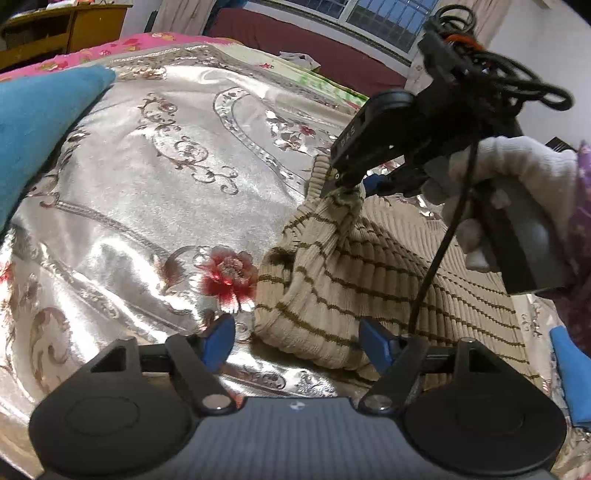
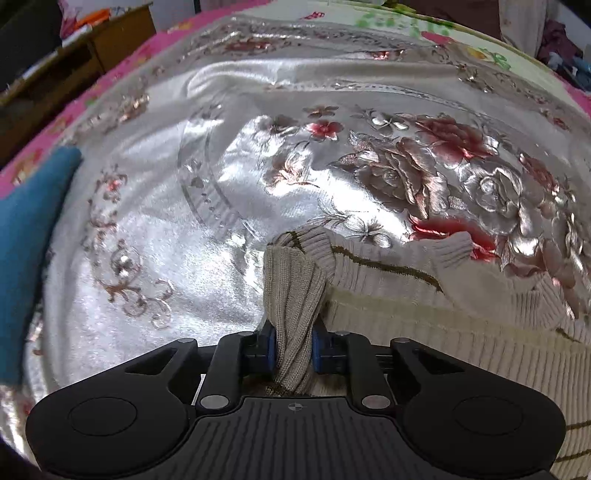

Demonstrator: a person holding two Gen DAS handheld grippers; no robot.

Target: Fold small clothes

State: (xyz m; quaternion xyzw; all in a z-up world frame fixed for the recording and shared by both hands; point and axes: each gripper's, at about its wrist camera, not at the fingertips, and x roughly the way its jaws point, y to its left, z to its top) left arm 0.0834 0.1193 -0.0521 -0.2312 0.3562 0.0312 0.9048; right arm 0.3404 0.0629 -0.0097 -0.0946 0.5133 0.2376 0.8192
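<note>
Silver satin bedspread with embossed red and grey roses [image 2: 229, 192] covers the bed under both tools. In the right wrist view, the right gripper [image 2: 292, 349] has its blue pads [image 2: 271, 350] clenched on a twisted bunch of the beige ribbed knit sweater with thin brown stripes [image 2: 388, 273]; the gathered knit rises from between the pads and fans out ahead of them. From the left wrist view the same gripper [image 1: 341, 184] points down and pinches a raised peak of the sweater [image 1: 351, 280], pulling the fabric up into a tent while the rest lies spread on the bedspread [image 1: 155, 192] to the right. A white-gloved hand [image 1: 517, 177] grips its handle, with a black cable hanging down in front of the knit. The left gripper [image 1: 297, 343] stands released, its blue pads [image 1: 218, 341] well apart; the sweater's lower rolled edge lies between and just beyond them, and the pads do not press on it. Farther out, a teal cushion [image 1: 40, 133] rests at the left edge of the bedspread, with a pink floral sheet [image 1: 122, 46] behind it, a wooden desk [image 1: 70, 29] beyond, and a window [image 1: 388, 18] above the dark red headboard wall.
</note>
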